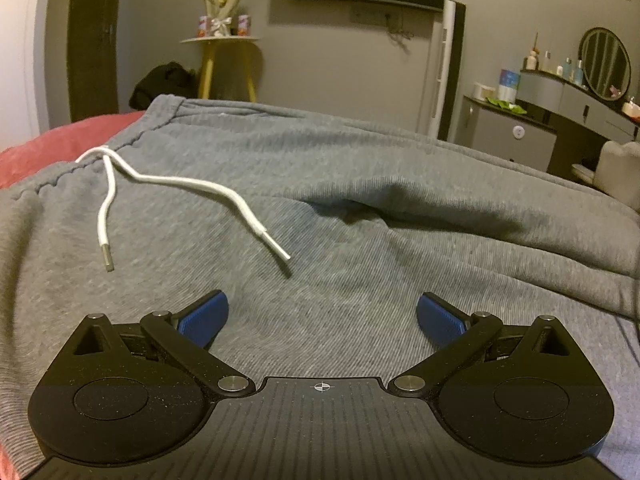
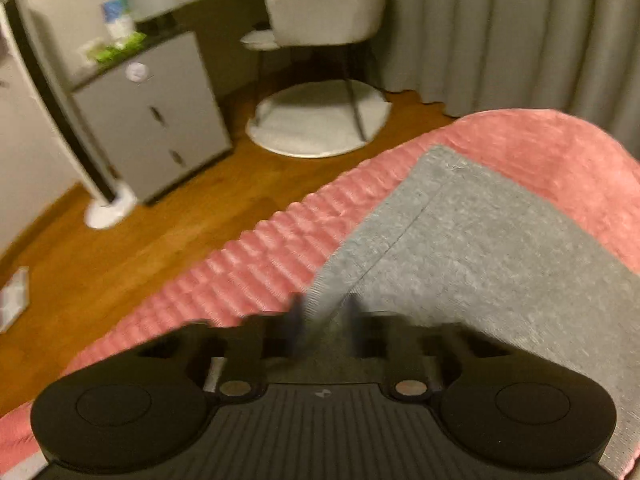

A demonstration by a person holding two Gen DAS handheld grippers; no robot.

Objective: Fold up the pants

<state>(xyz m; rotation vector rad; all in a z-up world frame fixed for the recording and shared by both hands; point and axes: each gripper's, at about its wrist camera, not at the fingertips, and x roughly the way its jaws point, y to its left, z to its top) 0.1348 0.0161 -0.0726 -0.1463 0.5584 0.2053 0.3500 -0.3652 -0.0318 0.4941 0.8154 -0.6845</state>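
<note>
Holding a fold of the grey ribbed-knit sweatpants point(image 2: 480, 264), the right gripper point(image 2: 324, 320) has its jaws nearly closed on the fabric edge; the view is motion-blurred, so grip depth is unclear. Pants lie flat on the pink textured bedspread point(image 2: 560, 148), leg end toward the bed corner. Left gripper point(image 1: 322, 316) is spread wide, holding nothing, blue pads point(image 1: 204, 318) low over the upper pants near the waistband; whether they touch the cloth I can't tell. White drawstring point(image 1: 180, 182) lies loose on top. My guess: left is there to pin cloth while right carries the leg over. Risk: drawstring gets trapped in the fold.
</note>
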